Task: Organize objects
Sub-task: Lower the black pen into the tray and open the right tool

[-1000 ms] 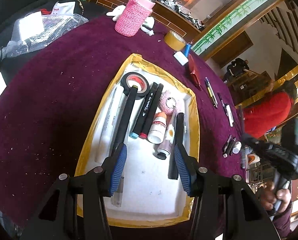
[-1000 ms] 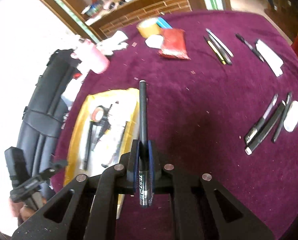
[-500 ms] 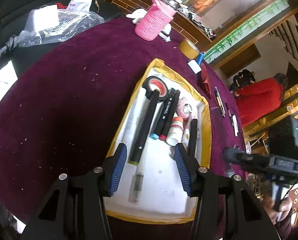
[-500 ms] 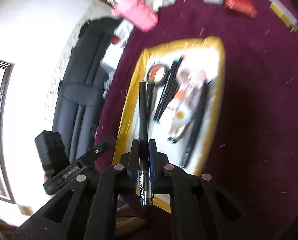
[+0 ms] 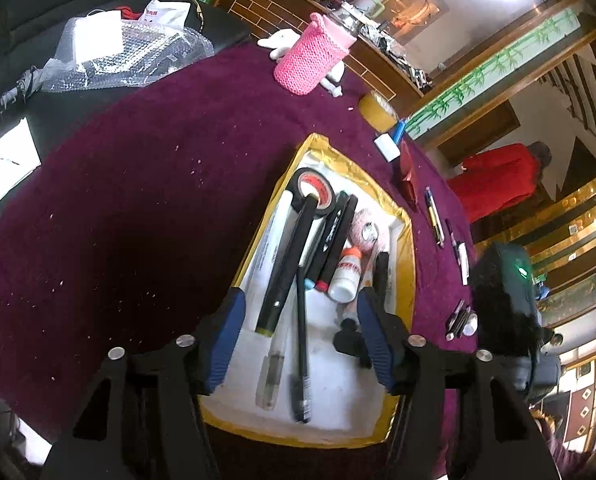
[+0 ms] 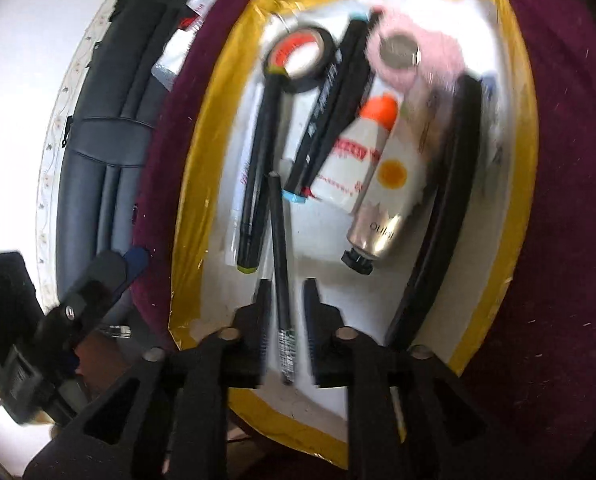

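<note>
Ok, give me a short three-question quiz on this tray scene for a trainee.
1. True or false: the black tape roll lies outside the gold-edged tray.
2. Pick one: the cap on the white bottle is A) green, B) orange, C) blue.
3. Fill in: the knitted cup standing on the purple cloth is ___ in colour.

Key: 1 false, it lies inside the tray. 2 B. 3 pink.
</note>
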The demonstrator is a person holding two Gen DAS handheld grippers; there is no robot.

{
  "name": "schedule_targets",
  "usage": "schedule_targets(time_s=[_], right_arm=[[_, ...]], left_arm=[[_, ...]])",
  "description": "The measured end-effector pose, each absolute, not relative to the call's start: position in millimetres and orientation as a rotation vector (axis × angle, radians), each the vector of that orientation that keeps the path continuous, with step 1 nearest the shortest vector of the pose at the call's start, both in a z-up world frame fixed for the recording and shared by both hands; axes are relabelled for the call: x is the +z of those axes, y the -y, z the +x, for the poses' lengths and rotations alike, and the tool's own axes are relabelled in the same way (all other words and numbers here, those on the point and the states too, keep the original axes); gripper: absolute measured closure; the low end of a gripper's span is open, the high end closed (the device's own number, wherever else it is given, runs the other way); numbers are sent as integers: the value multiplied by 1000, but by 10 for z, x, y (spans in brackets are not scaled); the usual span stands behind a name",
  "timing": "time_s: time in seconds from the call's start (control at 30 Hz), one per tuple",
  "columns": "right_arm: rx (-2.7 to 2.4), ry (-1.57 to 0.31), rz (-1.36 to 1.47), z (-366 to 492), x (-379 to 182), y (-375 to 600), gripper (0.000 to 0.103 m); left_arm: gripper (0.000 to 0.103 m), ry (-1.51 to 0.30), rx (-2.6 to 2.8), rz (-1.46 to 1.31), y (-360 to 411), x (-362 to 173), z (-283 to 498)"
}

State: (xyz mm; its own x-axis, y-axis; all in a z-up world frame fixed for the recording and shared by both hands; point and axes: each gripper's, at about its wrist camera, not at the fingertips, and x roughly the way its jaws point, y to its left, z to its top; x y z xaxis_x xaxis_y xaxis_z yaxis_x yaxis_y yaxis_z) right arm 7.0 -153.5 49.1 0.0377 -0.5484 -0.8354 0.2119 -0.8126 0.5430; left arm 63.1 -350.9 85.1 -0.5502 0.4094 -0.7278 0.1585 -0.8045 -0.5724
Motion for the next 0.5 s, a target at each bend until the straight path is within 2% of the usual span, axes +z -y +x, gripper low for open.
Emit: schedule_targets(time_s=[0.07,0.1,0.3,0.5], right_arm=[[-1884,316,1738,116,611,1459,63],[-1924,311,1713,129,685,1383,60],[-2122,282,1651,234,886,894,57],[-2234,410,1659,174,1013,79,58]], left_arm=[[50,914,2467,-1401,3475,872,605],[50,910,2462,-1400,3440,886,591],[50,765,2444,-1388,2944,1078,541],[50,601,2447,-1398,2265,1305,590]])
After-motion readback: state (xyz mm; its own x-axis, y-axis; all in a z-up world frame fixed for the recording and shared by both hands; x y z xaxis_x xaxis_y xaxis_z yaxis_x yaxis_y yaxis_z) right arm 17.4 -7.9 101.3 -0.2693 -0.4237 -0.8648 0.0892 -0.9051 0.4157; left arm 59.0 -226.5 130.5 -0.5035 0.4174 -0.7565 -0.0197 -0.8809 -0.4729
